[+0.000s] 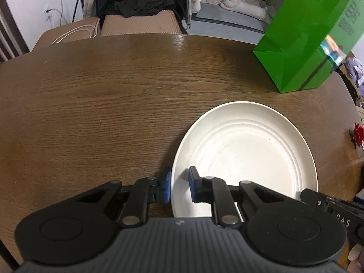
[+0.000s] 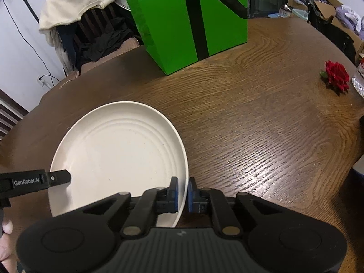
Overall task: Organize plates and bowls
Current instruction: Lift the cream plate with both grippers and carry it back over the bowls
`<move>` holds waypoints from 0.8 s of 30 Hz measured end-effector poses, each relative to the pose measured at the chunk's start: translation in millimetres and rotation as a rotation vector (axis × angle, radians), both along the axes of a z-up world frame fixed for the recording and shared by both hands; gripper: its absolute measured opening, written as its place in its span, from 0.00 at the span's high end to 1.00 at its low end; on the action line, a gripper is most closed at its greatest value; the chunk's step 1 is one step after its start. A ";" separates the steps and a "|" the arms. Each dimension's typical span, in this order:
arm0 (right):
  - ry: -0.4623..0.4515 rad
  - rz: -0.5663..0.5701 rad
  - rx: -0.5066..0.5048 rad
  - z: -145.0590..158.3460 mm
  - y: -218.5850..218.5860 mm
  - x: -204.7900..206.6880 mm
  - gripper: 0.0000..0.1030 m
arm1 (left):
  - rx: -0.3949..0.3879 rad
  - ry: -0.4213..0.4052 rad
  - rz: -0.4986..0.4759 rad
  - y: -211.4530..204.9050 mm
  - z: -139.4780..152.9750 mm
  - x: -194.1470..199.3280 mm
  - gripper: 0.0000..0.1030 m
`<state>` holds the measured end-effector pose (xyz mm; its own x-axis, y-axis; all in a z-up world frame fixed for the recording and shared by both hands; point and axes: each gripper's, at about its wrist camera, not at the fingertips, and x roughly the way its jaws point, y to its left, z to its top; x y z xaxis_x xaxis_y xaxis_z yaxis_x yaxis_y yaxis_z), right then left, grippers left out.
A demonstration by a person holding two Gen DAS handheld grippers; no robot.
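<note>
A large white plate with ringed grooves lies on the brown wooden table. My left gripper straddles the plate's left rim, one blue pad outside and one inside, with a visible gap around the rim. In the right wrist view the same plate shows, and my right gripper is shut on its right rim, the blue pads pressed on both sides. The left gripper's finger shows over the plate's left side there. No bowls are in view.
A tall green paper bag stands on the table behind the plate; it also shows in the left wrist view. A red rose lies at the right edge. Chairs with clothes stand behind the table.
</note>
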<state>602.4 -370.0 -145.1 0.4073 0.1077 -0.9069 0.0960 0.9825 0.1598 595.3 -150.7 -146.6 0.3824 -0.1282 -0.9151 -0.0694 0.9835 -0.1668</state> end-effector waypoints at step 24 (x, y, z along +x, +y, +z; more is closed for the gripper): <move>-0.126 -0.017 -0.034 39.5 -8.0 -18.1 0.93 | -0.004 -0.127 -0.020 -15.6 43.8 -11.2 0.85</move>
